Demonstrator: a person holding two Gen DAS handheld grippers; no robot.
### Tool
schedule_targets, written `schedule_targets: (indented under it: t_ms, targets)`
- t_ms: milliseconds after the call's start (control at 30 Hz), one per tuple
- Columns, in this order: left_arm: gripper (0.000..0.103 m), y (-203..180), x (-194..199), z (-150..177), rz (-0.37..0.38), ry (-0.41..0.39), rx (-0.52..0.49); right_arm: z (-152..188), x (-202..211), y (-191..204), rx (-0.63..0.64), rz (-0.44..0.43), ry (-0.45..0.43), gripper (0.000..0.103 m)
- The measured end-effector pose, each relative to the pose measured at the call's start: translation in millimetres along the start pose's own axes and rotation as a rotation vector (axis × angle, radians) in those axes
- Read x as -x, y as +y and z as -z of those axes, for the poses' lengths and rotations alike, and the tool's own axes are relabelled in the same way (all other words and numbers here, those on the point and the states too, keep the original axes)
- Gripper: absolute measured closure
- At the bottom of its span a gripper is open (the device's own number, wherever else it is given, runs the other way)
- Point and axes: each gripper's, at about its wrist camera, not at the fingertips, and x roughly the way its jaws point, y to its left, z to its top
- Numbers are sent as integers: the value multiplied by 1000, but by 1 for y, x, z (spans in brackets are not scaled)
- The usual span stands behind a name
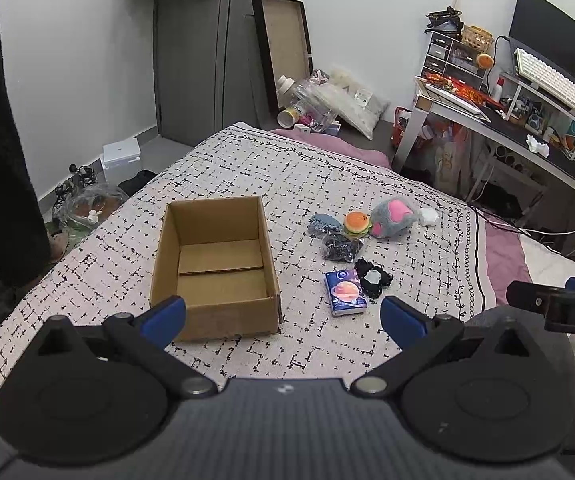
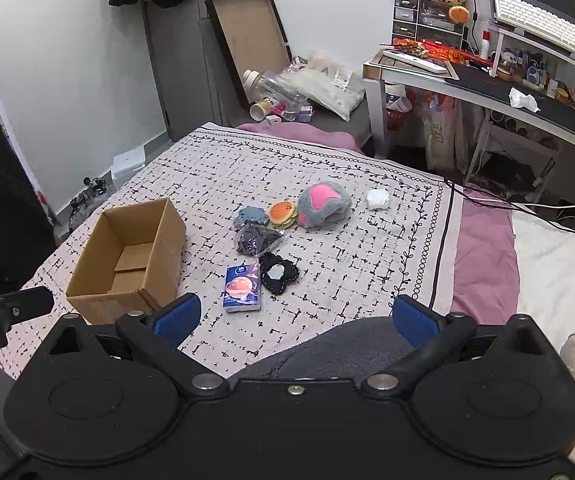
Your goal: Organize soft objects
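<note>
Both claws hang above the near edge of the bed, holding nothing: the left claw (image 1: 283,316) spread wide, the right claw (image 2: 297,316) likewise. On the patterned blanket (image 2: 367,248) an open cardboard box (image 1: 215,264) sits empty. Just right of it cluster the burger toy (image 1: 356,224), grey-pink plush (image 1: 392,217), tissue pack (image 1: 345,293) and black doily (image 1: 373,278).

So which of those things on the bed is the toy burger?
Start at the open brown cardboard box on the patterned bedspread, then look right to the cluster of small items. The burger sits between a blue-grey knitted piece and a grey-and-pink plush; only it has an orange bun.
</note>
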Motion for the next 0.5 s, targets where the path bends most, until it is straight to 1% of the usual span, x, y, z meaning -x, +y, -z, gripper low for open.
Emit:
schedule_targets:
  t_ms: [500]
  targets:
    - [0, -1, -3, 0, -8, -2, -1, -2, 0, -1, 5, -3, -6, 0]
